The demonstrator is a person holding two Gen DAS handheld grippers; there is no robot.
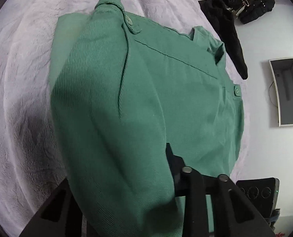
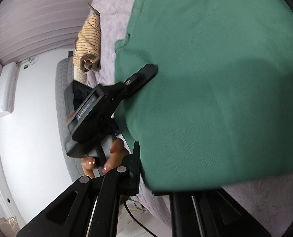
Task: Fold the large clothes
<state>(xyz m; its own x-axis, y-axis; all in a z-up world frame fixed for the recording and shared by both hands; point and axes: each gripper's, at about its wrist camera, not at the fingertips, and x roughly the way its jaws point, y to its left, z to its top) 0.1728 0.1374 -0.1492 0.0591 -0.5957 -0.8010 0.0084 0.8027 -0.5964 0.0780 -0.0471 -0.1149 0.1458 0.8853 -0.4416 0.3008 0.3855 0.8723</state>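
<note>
Both views are evenly and softly lit, fairly bright, with no glare, and the fisheye lens bends straight lines and leaves dark corners around a round picture. A broad soft shadow falls across the near part of the green garment (image 1: 138, 90) and darkens the pale blanket (image 1: 28, 63) at its left side. In the right wrist view the left gripper (image 2: 144, 73) and the hand (image 2: 109, 158) holding it are smeared by motion blur, and the cloth nearest the lens is soft

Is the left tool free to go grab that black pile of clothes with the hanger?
Probably not yet. The left tool seems clamped on a fold of the green garment, and the black clothes lie past that garment's far corner. It would likely have to let go first.
</note>
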